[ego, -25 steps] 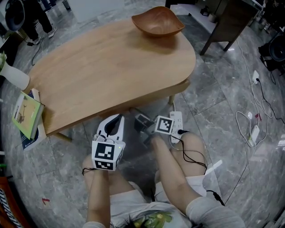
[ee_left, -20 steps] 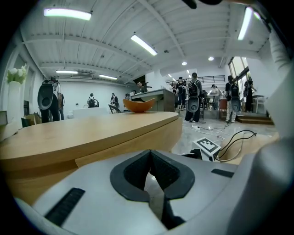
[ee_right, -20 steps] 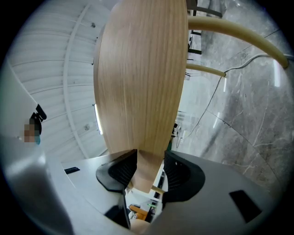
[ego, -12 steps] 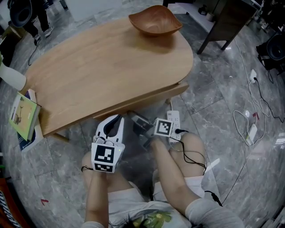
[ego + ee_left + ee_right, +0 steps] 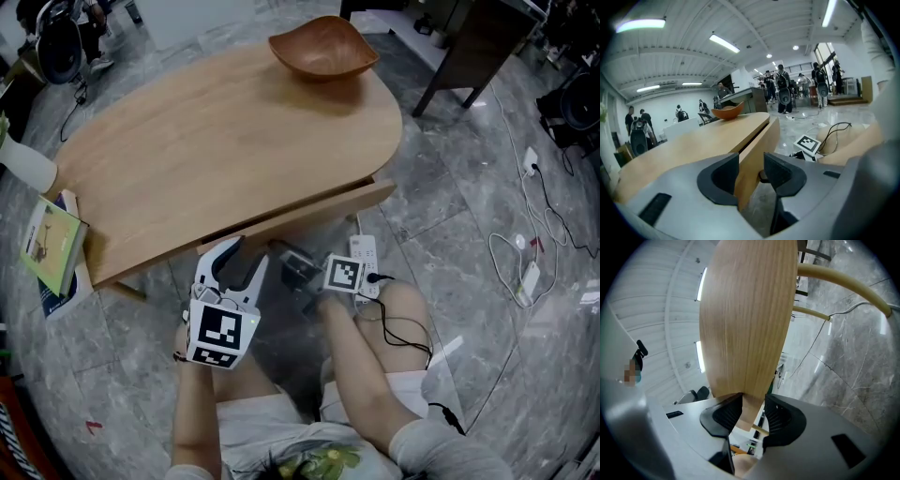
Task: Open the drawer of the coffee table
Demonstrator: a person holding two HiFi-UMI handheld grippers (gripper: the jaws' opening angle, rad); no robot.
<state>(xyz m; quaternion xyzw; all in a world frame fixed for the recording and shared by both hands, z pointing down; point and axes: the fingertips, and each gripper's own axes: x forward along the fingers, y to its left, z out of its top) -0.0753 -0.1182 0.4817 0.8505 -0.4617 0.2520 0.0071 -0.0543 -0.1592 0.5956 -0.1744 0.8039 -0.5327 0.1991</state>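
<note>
Head view: the drawer front (image 5: 300, 216) stands slightly out from under the table (image 5: 216, 141) top, with both of your tools on it.
Your right hand-held gripper (image 5: 752, 416) is closing its jaws around the panel, so wait until both pads bite before you pull. Your left hand-held gripper (image 5: 750, 171) is opening, its jaws wide and slack about the same panel, gripping nothing. Draw straight back toward yourself and keep level, so the drawer doesn't jam.

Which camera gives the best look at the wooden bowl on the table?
The head view: the wooden bowl shows whole from above, at the far end of the table. The left gripper view shows the bowl small and side-on; the right gripper view misses it.
</note>
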